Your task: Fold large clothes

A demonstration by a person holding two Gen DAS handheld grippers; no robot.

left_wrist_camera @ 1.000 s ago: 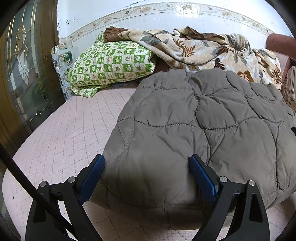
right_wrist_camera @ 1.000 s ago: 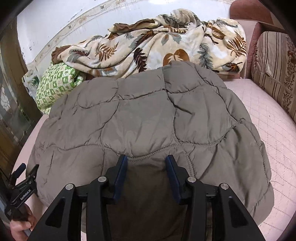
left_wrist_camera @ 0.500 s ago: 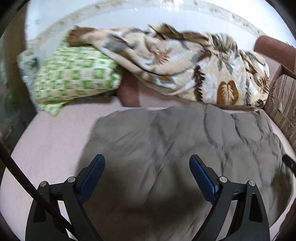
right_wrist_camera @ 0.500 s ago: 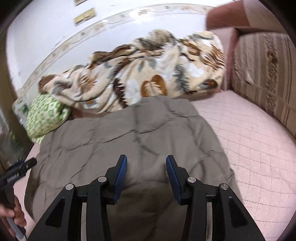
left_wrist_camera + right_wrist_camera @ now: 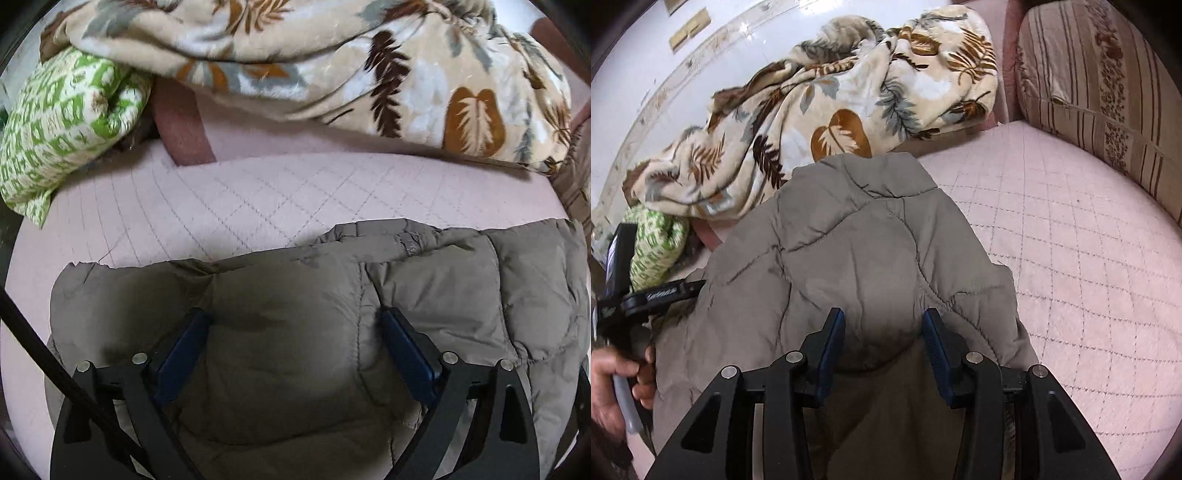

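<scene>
A grey-brown quilted puffer jacket lies folded on the pink quilted bed; it also shows in the right wrist view. My left gripper is open wide, its blue pads pressing down on the jacket's near part, holding nothing. My right gripper has its jaws partly apart, and a bulge of the jacket sits between them. The left tool and the hand holding it appear at the left edge of the right wrist view.
A leaf-print blanket is heaped along the back wall. A green-and-white pillow lies at the back left. A striped cushion stands at the right. The pink quilted bed cover spreads to the right of the jacket.
Both grippers have moved forward and up over the jacket. The jacket now looks folded shorter, with its far edge nearer to me and bare bed showing beyond it.
</scene>
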